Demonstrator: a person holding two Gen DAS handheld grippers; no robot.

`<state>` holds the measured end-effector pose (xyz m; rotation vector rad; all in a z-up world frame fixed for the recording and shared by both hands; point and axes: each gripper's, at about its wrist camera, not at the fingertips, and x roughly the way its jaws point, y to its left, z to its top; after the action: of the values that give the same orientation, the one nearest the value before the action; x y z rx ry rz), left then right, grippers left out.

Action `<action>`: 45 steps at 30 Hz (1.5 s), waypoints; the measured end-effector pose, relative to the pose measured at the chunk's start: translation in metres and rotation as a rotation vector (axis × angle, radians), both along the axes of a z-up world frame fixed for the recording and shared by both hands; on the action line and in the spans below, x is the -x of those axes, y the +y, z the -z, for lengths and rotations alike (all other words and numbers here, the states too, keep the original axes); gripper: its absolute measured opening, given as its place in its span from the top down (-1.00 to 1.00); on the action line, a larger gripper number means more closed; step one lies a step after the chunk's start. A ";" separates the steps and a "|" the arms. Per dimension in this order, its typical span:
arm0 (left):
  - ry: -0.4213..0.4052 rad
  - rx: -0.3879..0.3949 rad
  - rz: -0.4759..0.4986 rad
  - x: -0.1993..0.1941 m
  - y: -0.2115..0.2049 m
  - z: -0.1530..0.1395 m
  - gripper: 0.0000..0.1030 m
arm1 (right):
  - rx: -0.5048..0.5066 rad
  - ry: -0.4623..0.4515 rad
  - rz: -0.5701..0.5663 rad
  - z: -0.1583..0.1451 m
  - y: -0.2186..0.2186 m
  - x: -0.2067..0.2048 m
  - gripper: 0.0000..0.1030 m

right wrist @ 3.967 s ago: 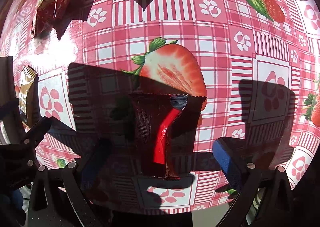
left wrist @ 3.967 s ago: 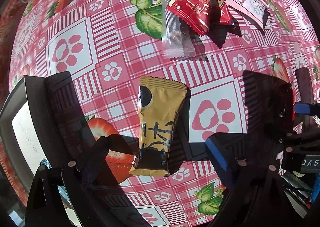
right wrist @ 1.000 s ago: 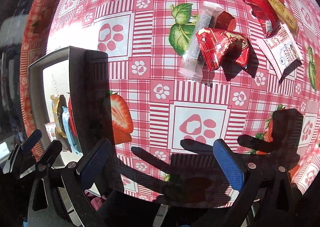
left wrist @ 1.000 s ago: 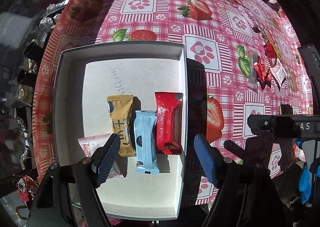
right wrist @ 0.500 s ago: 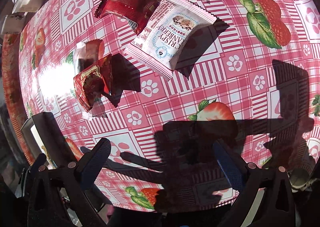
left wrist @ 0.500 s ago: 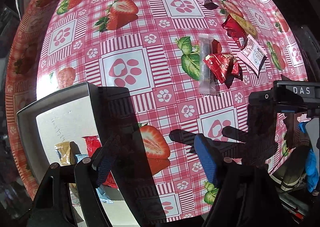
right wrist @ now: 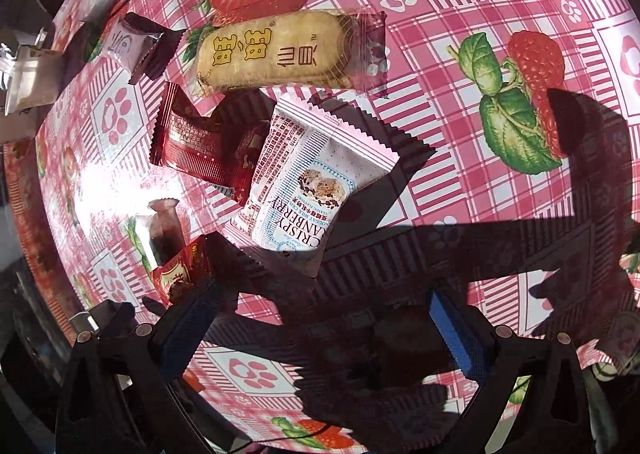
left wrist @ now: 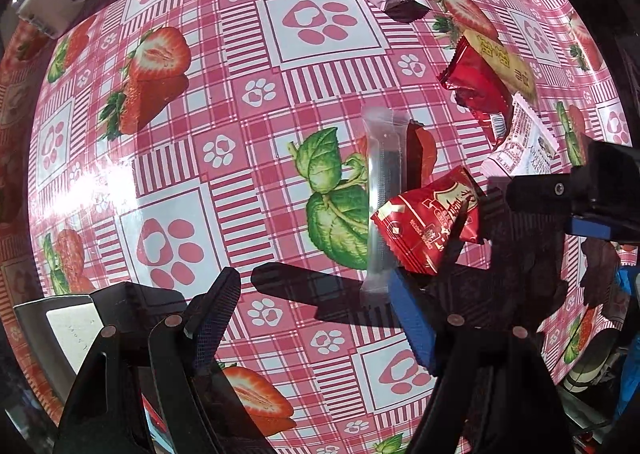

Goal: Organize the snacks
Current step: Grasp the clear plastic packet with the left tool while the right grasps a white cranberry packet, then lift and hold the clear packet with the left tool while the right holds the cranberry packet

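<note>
Both of your grippers hang empty over the strawberry-print tablecloth (left wrist: 320,101), fingers spread wide apart — the left gripper (left wrist: 316,318) faces a clear wrapper stick (left wrist: 382,189) with a bright red packet (left wrist: 430,219) lying across its lower half, while the right gripper (right wrist: 320,318) looks onto the main heap. The snacks not yet sorted lie loose on the cloth: a white cranberry crisp packet (right wrist: 312,181) sits nearest your right fingers, its upper edge resting on a dark red packet (right wrist: 196,143), with a yellow biscuit bar (right wrist: 276,53) just beyond and a small pale packet (right wrist: 128,43) off to the far left. The grey tray (left wrist: 60,330) shows only as a corner low in the left view. For your right hand the white packet looks the likely next pick. Come down square over its middle, 1 finger on each long side, and close gently — the foil will crumple and slide. Lift straight so the red packet beneath is not dragged.
</note>
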<state>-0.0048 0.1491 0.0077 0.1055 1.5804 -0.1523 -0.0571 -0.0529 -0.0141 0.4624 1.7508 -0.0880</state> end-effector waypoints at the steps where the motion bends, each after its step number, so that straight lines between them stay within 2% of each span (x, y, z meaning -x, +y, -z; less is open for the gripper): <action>1: -0.002 0.000 0.001 -0.005 -0.003 0.000 -0.55 | -0.006 -0.001 0.011 0.000 -0.005 -0.015 -1.00; 9: -0.015 0.020 -0.012 -0.035 -0.016 -0.001 -0.55 | -0.021 -0.021 0.049 0.009 -0.017 -0.063 -1.00; 13: 0.014 -0.038 -0.005 -0.049 -0.015 0.011 -0.57 | 0.019 -0.019 0.028 0.014 -0.006 -0.080 -1.00; 17: -0.008 -0.047 0.001 -0.059 -0.017 0.009 -0.58 | 0.025 -0.040 0.011 0.012 0.003 -0.091 -1.00; 18: -0.012 -0.050 0.004 -0.059 -0.022 0.011 -0.58 | 0.031 -0.043 0.007 0.011 0.005 -0.094 -0.93; 19: -0.014 -0.044 0.007 -0.059 -0.022 0.010 -0.50 | 0.052 -0.052 0.000 0.009 0.009 -0.094 -0.86; 21: -0.027 -0.034 0.023 -0.046 -0.028 0.009 -0.32 | 0.078 -0.069 -0.020 0.004 0.011 -0.098 -0.46; 22: -0.032 -0.031 0.033 -0.045 -0.029 0.007 -0.15 | 0.086 -0.076 -0.035 0.001 0.012 -0.100 -0.32; 23: -0.040 -0.029 0.047 -0.037 -0.033 0.005 0.08 | 0.092 -0.080 -0.050 -0.001 0.013 -0.102 -0.07; 24: -0.044 -0.030 0.059 -0.035 -0.034 0.003 0.20 | 0.097 -0.080 -0.067 -0.001 0.014 -0.104 0.07; 25: -0.045 -0.031 0.069 -0.032 -0.041 0.001 0.41 | 0.090 -0.085 -0.083 -0.004 0.010 -0.103 0.08; 26: -0.044 -0.030 0.071 -0.028 -0.040 0.000 0.52 | 0.083 -0.088 -0.095 -0.004 0.011 -0.101 0.13; 28: -0.038 -0.023 0.059 -0.020 -0.038 -0.001 0.56 | 0.068 -0.086 -0.123 -0.005 0.009 -0.093 0.15; 33: -0.023 -0.017 0.022 0.027 -0.019 -0.004 0.56 | 0.047 -0.076 -0.241 -0.003 0.015 -0.070 0.15; 40: 0.026 -0.019 -0.016 0.100 0.003 -0.002 0.54 | 0.076 -0.031 -0.433 0.000 0.031 -0.014 0.15; 42: 0.035 -0.035 -0.021 0.112 0.005 -0.001 0.21 | 0.086 -0.016 -0.472 0.000 0.033 0.002 0.15; 43: 0.048 -0.040 -0.025 0.115 0.006 0.000 -0.15 | 0.081 -0.012 -0.471 0.001 0.031 0.007 0.14; 44: 0.052 -0.041 -0.036 0.118 0.008 0.001 -0.27 | 0.073 -0.006 -0.457 0.001 0.028 0.009 0.05; 45: 0.049 -0.035 -0.046 0.120 0.011 -0.001 -0.27 | 0.070 0.000 -0.428 0.001 0.021 0.011 -0.33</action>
<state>-0.1252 0.1597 0.0082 0.0934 1.6330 -0.0920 -0.0684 -0.0315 -0.0148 0.0306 1.8040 0.1543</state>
